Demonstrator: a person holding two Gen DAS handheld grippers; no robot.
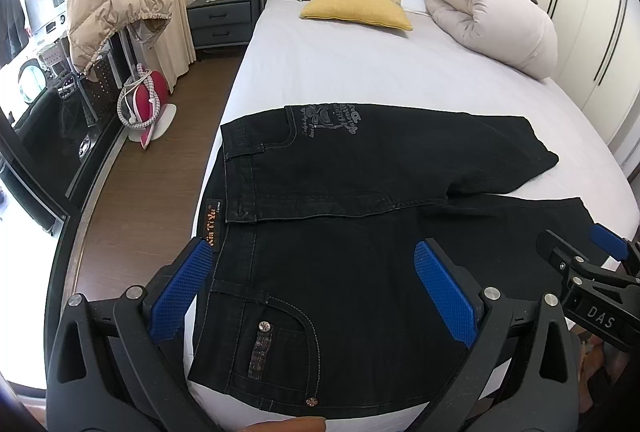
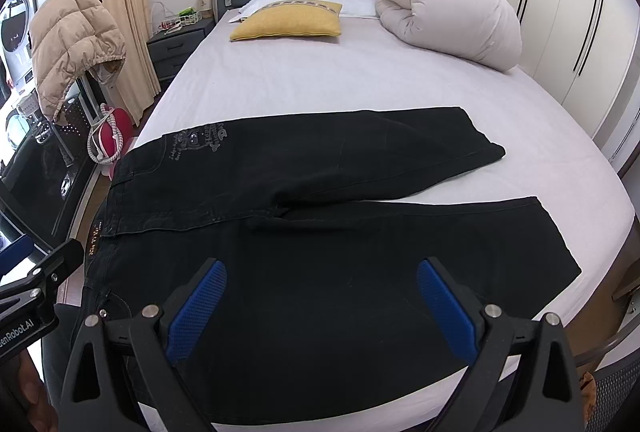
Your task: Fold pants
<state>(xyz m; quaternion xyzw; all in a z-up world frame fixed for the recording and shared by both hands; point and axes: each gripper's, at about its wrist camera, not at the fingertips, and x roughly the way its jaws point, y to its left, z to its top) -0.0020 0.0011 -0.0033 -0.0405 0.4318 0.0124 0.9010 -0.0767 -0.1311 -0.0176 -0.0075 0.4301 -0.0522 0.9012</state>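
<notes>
Your black pants point(image 1: 360, 232) lie spread flat across the foot of the bed point(image 1: 360, 71), waistband toward the left edge, legs running right and parted in a V. Judge them as heavy, limp denim: they should drape and drag rather than slide, so pinch the doubled waistband and the hem, not the single cloth. Your left hand-held gripper point(image 1: 316, 284) hovers over the near pocket, jaws wide apart, holding nothing; your right hand-held gripper point(image 2: 320, 296) hangs above the near leg, equally spread.
</notes>
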